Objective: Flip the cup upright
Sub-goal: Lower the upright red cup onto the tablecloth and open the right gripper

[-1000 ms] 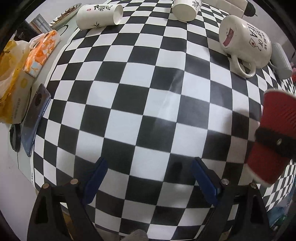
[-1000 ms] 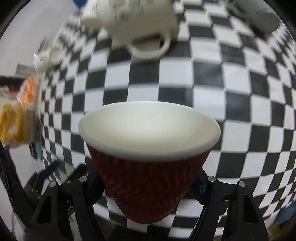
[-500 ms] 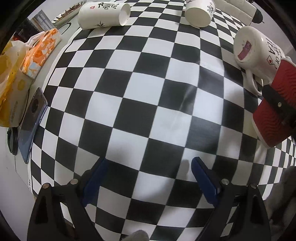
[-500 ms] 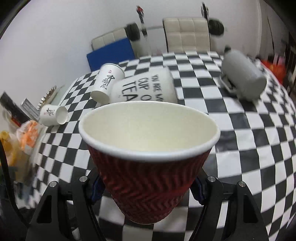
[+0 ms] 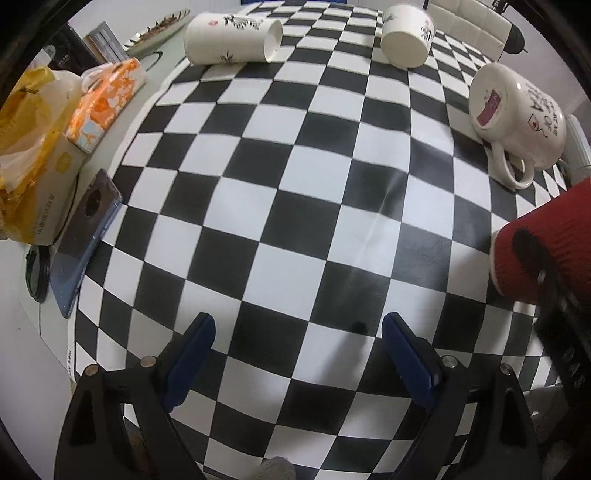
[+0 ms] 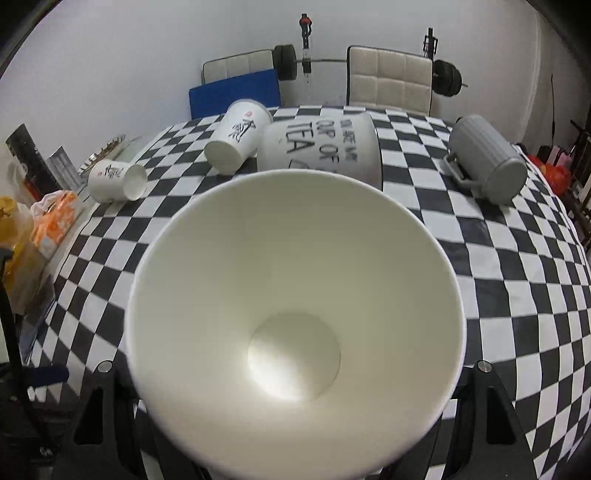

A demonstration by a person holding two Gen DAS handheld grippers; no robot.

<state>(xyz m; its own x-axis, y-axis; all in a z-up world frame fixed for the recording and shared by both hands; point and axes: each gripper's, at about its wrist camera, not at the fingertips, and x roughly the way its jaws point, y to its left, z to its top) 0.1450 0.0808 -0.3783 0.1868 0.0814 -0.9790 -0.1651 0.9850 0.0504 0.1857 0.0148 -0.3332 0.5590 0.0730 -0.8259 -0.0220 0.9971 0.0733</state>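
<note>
My right gripper (image 6: 295,398) is shut on a red ribbed paper cup; its white inside (image 6: 295,295) fills the right wrist view, mouth toward the camera. In the left wrist view the red cup (image 5: 546,251) is at the right edge, tilted, with a black finger across it, its base near the checkered cloth (image 5: 295,206). My left gripper (image 5: 299,350) is open and empty, low over the cloth's near part.
Lying on their sides: two white paper cups (image 5: 232,38) (image 5: 406,35), a white tea mug (image 5: 517,114) and a grey mug (image 6: 487,158). Left of the cloth are a phone (image 5: 85,236), an orange packet (image 5: 103,99) and a yellow bag (image 5: 26,122).
The right gripper has turned the red cup, so its mouth now faces the camera and I look down into it. The cup has come lower in the left wrist view.
</note>
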